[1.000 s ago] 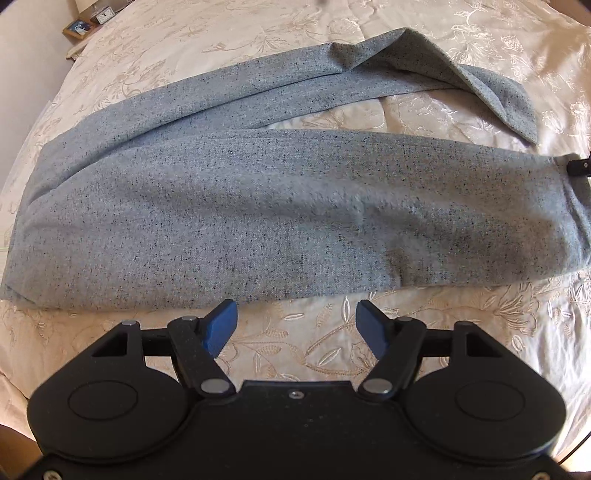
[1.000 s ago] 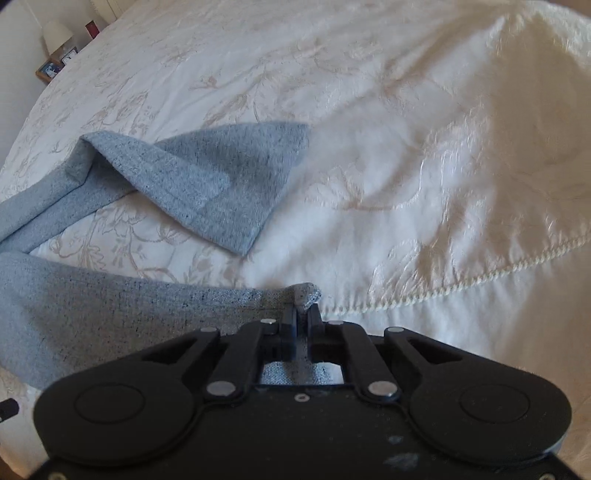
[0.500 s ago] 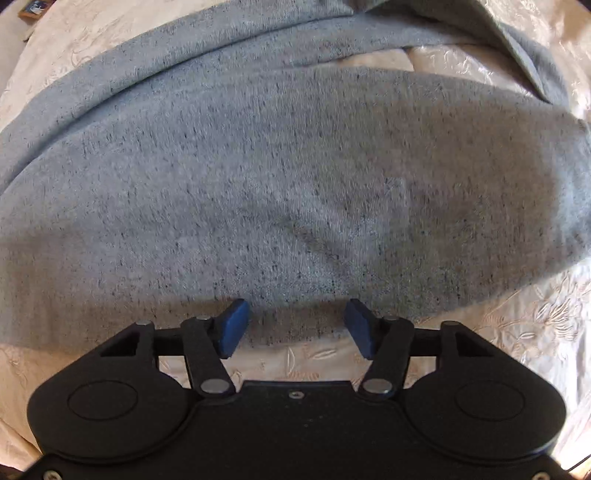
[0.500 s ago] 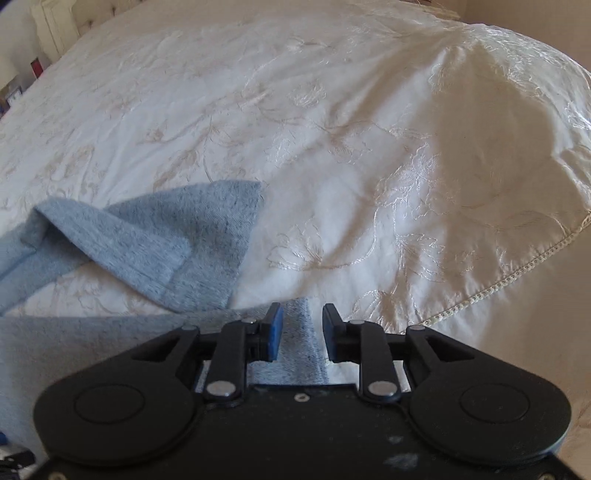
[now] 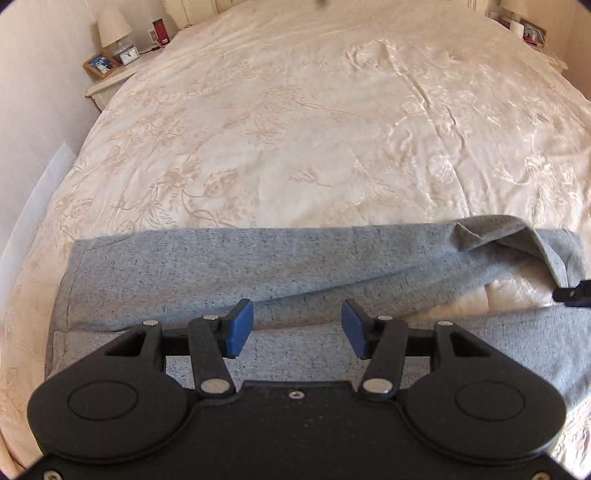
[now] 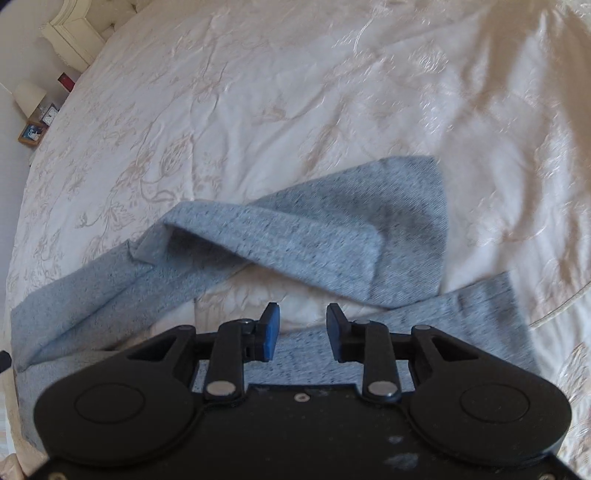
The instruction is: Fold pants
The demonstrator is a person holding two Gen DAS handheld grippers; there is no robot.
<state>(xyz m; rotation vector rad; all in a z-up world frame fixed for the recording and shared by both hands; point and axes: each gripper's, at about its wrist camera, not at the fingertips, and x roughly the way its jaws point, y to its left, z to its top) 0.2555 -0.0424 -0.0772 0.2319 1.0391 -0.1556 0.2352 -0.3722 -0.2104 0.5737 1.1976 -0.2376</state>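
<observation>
Grey pants (image 5: pixel 295 266) flat on cream bedspread (image 5: pixel 295 129). Left gripper (image 5: pixel 297 328) wide, empty above fabric. Right gripper (image 6: pixel 303 330) jaws just opening, nothing between, far leg cuff folded over.

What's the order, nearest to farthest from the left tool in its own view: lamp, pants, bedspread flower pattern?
1. Pants, right under the left tool.
2. Flower pattern, mid-bed, left.
3. Lamp, on the nightstand, far top left.
</observation>
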